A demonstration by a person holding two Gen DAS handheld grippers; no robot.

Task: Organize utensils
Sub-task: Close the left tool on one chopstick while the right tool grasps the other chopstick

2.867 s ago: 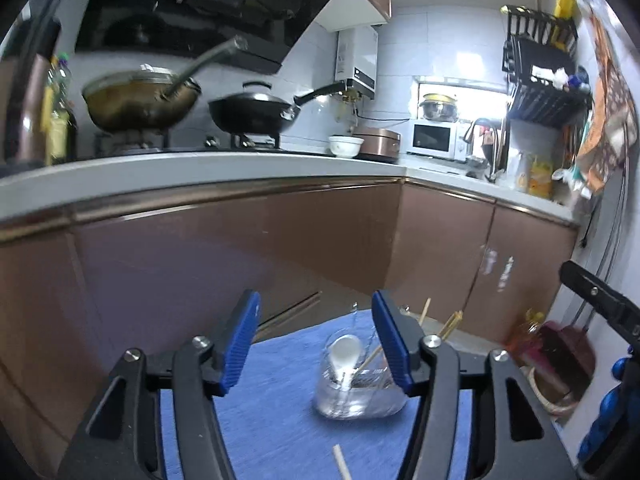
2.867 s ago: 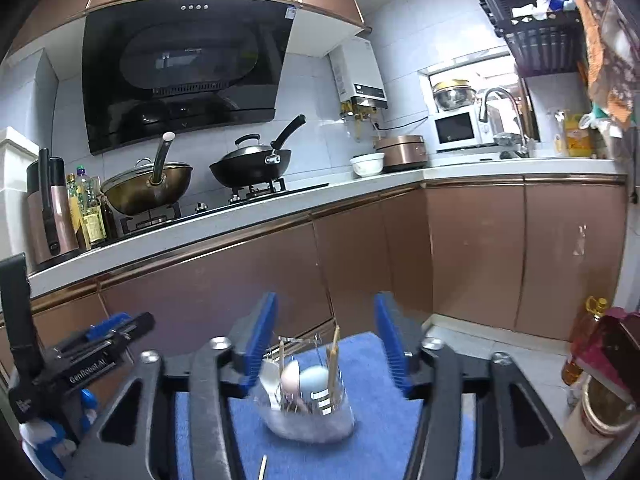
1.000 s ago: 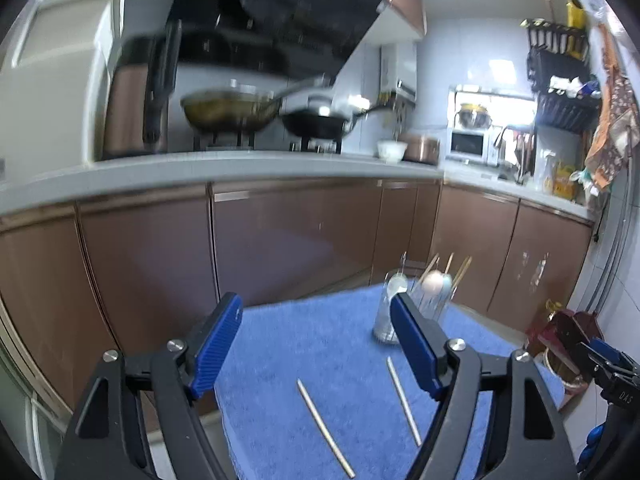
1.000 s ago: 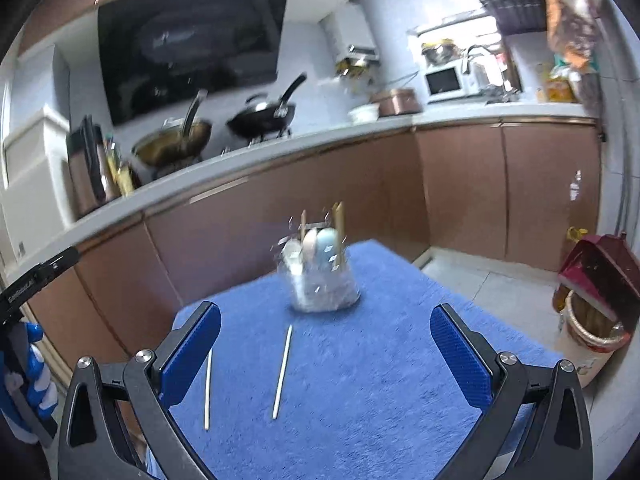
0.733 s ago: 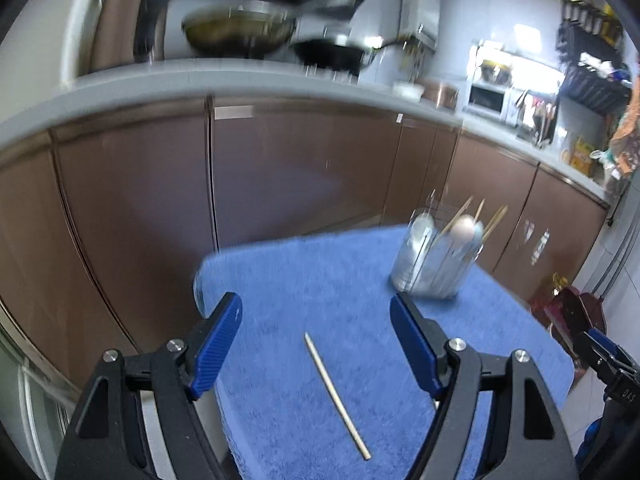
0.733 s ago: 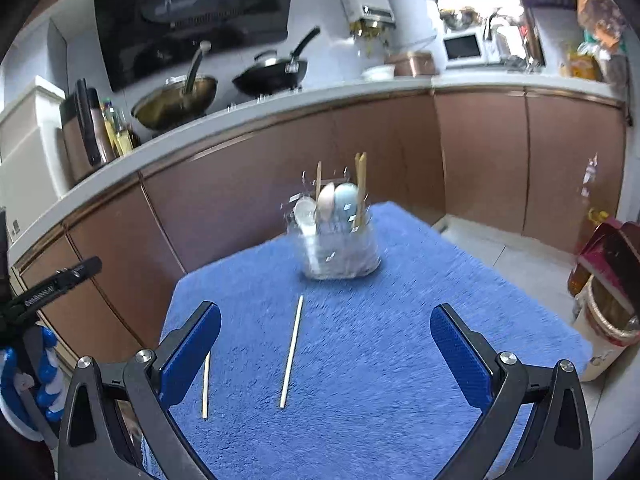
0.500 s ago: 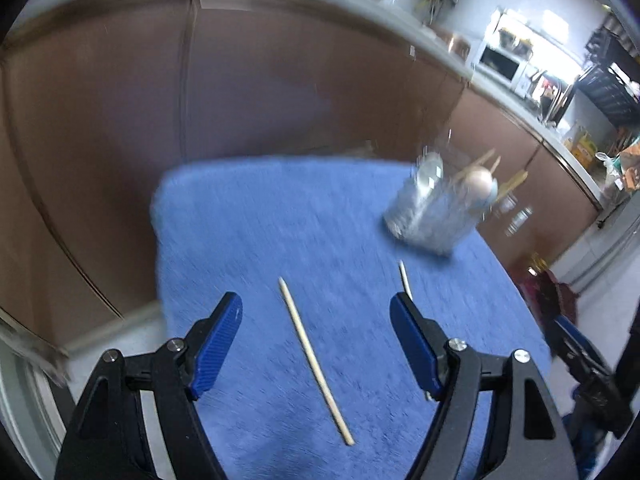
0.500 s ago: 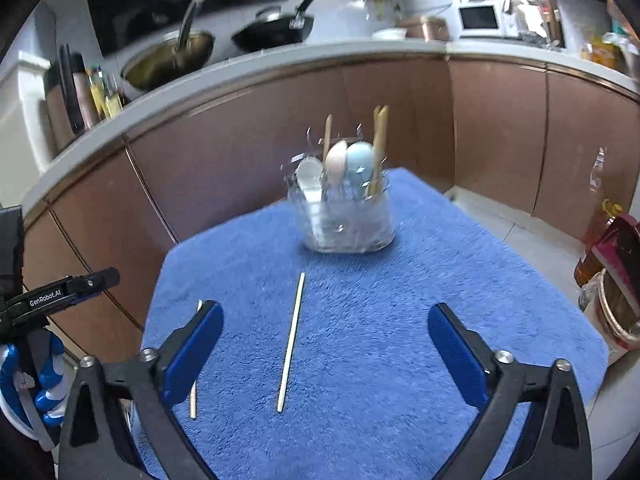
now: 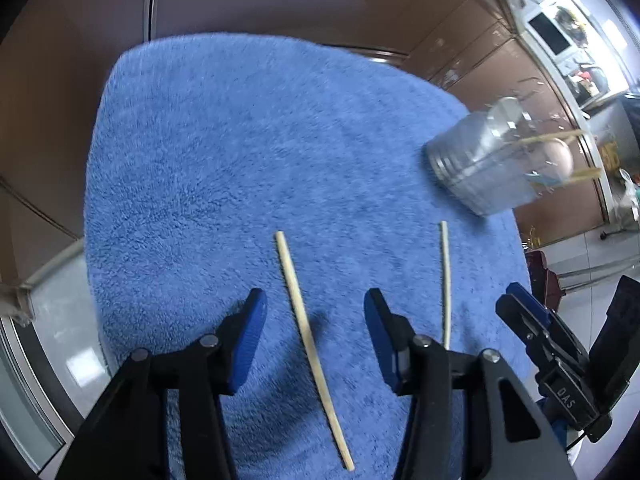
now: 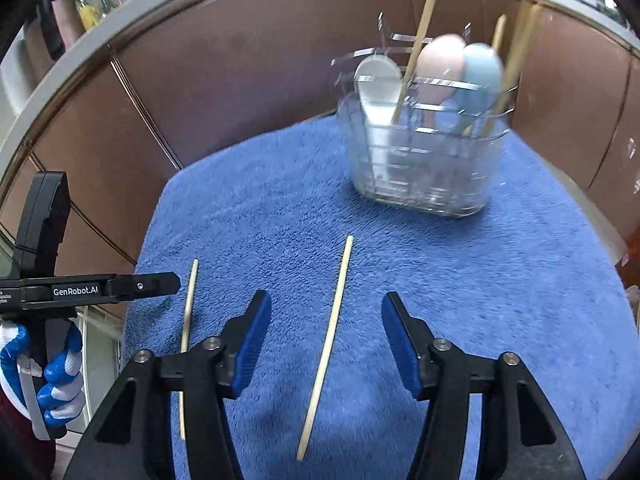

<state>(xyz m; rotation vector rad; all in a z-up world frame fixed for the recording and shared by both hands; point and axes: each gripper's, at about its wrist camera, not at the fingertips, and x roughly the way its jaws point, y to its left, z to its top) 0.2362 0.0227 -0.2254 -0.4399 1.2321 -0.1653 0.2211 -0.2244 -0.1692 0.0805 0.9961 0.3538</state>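
Left gripper (image 9: pixel 315 330): you are holding it open, its jaws standing apart on either side of the nearer chopstick (image 9: pixel 310 339), which is lying flat on the blue towel (image 9: pixel 224 152) that is covering the surface. Right gripper (image 10: pixel 326 338): you are holding it open too, its jaws straddling the second chopstick (image 10: pixel 327 342) without touching it.

Both loose chopsticks are resting roughly parallel, near each other but not touching, with their far tips pointing toward the clear utensil holder (image 10: pixel 420 160). That holder is standing upright near the far edge of the towel and is already carrying three spoons (white (image 10: pixel 378 80), pink (image 10: pixel 440 64), pale blue (image 10: pixel 478 76)) and several upright chopsticks (image 10: pixel 418 40).

Progress, as a judgement: most of the sorting is looking finished, and these two sticks are what is remaining; neither is lifted yet.

Room for moving: open towel is lying between the sticks and the holder, with nothing in the way. The left stick is sitting near the towel's left edge, beyond which the surface is dropping away toward the cabinets (image 10: pixel 120 128). You are keeping the two grippers just beside each other, so simultaneous lifts may be crowding one another. The holder's rim is already crowded with handles, leaving narrow gaps for insertion.
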